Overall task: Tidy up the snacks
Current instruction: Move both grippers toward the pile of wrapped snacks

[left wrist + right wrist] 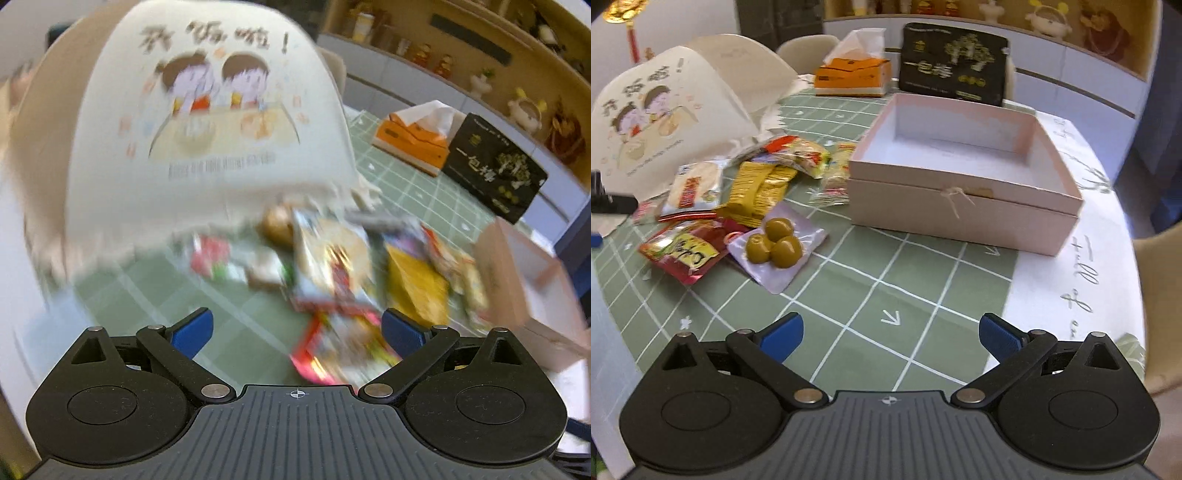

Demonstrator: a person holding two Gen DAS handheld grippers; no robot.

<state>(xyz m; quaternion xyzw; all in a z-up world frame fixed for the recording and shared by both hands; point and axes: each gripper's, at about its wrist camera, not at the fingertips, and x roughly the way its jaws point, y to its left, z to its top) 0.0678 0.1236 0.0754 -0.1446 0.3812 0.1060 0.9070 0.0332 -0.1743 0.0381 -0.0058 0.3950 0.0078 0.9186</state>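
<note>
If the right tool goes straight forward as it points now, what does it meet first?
Most likely the pink box. The right tool is open and holds nothing, and only bare green tablecloth shows between it and the box's front wall. The olive packet lies off to the left. Depth is unclear, so this is a guess.

Soft, even indoor light is filling both views without hard shadows. The left wrist view is smearing heavily with motion blur across the snack packets (pixel 332 273); the right one is staying sharp. Fisheye curvature is bending the edges.
</note>
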